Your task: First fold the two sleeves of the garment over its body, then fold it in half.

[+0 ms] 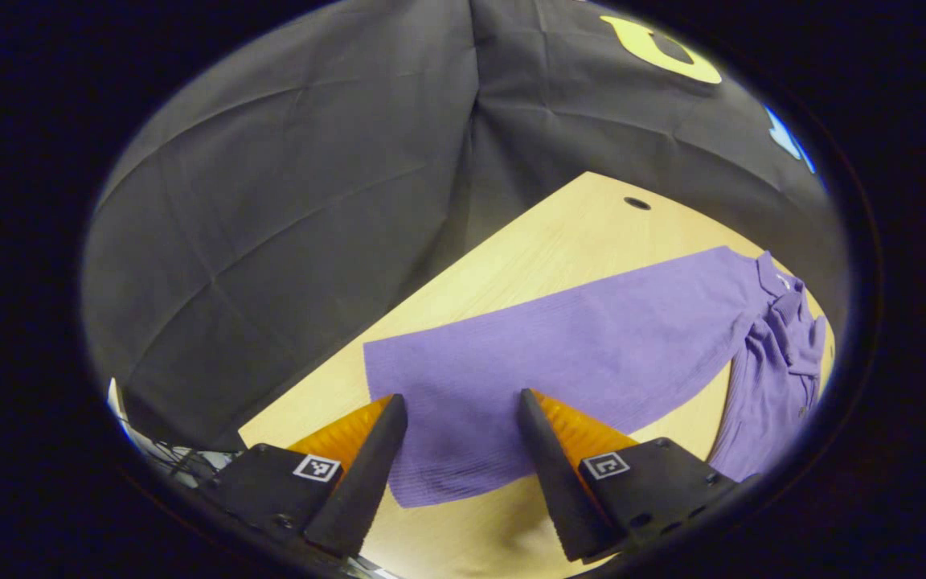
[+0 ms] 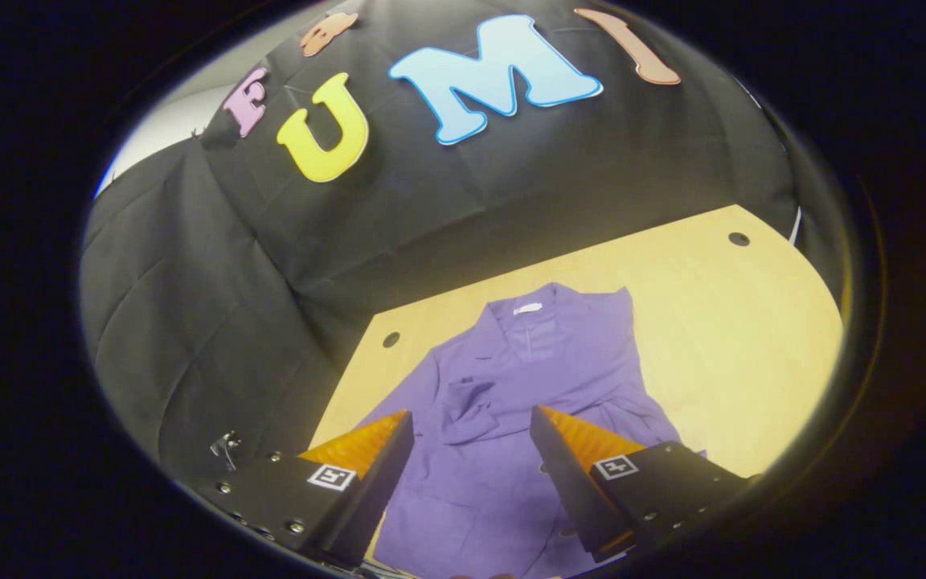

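Note:
A purple knit garment lies on a light wooden table. In the left gripper view one long sleeve (image 1: pixel 575 346) stretches flat across the table toward the collar (image 1: pixel 776 277) and the bunched body at the right. My left gripper (image 1: pixel 463 402) hovers open over the cuff end of that sleeve, nothing between its fingers. In the right gripper view the garment's body (image 2: pixel 511 402) lies with its collar (image 2: pixel 527 310) at the far end and a crumpled fold near the middle. My right gripper (image 2: pixel 471 422) stands open above the body, its fingers apart and empty.
The wooden table (image 2: pixel 720 322) has bare room to the right of the garment, with small round holes (image 2: pixel 739 239) near its far corners. The black cloth wall (image 1: pixel 310 201) rises close behind the table's far edges.

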`<action>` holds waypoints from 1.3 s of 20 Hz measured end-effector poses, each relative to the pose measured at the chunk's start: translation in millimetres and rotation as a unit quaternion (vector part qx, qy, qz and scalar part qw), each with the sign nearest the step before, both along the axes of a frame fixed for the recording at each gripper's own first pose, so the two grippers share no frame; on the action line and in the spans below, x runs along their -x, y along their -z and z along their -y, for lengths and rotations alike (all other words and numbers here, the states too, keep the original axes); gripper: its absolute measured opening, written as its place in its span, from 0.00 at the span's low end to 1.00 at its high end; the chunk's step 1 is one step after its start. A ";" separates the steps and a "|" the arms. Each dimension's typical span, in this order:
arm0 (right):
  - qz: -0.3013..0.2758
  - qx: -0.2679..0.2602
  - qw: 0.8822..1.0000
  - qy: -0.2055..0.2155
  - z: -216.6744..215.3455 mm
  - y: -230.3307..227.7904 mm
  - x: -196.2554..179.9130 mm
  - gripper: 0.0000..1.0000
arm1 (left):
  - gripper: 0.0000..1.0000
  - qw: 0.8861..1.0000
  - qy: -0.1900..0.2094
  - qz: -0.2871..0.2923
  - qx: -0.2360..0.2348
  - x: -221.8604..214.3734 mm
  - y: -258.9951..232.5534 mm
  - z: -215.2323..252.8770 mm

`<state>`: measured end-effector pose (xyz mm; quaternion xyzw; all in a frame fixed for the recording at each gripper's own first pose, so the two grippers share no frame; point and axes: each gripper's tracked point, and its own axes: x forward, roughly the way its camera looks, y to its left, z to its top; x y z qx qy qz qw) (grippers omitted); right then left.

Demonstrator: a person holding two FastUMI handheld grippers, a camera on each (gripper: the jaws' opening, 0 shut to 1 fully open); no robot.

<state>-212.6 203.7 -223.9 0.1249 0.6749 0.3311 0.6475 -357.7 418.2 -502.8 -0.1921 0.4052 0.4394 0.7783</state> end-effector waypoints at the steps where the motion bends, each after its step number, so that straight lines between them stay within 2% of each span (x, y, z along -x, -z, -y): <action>1: -0.002 0.000 1.000 0.000 3.0 -1.1 0.1 0.92 | 0.86 1.000 0.007 0.000 0.000 -5.5 5.8 3.3; 2: -0.003 0.001 1.000 -0.001 6.1 -0.9 -1.2 0.92 | 0.82 1.000 0.010 0.000 -0.001 -11.2 7.2 5.4; 3: -0.002 0.002 1.000 -0.002 9.9 -0.2 -2.2 0.92 | 0.66 1.000 0.010 0.001 0.000 -15.4 6.9 7.8; 4: -0.003 0.003 1.000 -0.003 13.5 1.0 -3.5 0.92 | 0.60 1.000 0.010 0.003 -0.001 -19.6 7.3 10.3; 7: -0.006 0.006 1.000 0.002 22.1 1.9 -8.8 0.92 | 0.14 1.000 0.003 -0.002 -0.009 -28.7 6.0 12.2; 9: -0.006 0.009 1.000 0.006 28.6 3.3 -13.1 0.92 | 0.12 1.000 -0.010 -0.014 0.000 -26.8 7.2 10.9; 10: -0.006 0.011 1.000 0.007 32.6 3.4 -15.7 0.92 | 0.07 1.000 -0.011 -0.027 0.006 -27.3 4.9 9.0; 13: -0.006 0.016 1.000 0.014 48.2 6.7 -30.4 0.92 | 0.07 0.999 -0.020 -0.042 0.015 -29.7 5.1 6.3; 19: -0.002 0.032 0.999 0.027 73.4 9.4 -45.1 0.92 | 0.07 0.998 -0.013 -0.059 0.010 -31.4 0.4 8.7; 22: -0.005 0.039 0.998 0.040 89.1 12.4 -51.6 0.92 | 0.07 0.999 -0.023 -0.046 0.009 -45.3 -11.1 12.3; 26: -0.014 0.044 0.997 0.055 106.5 13.8 -52.9 0.92 | 0.07 1.000 -0.028 -0.008 0.007 -85.4 -38.1 11.7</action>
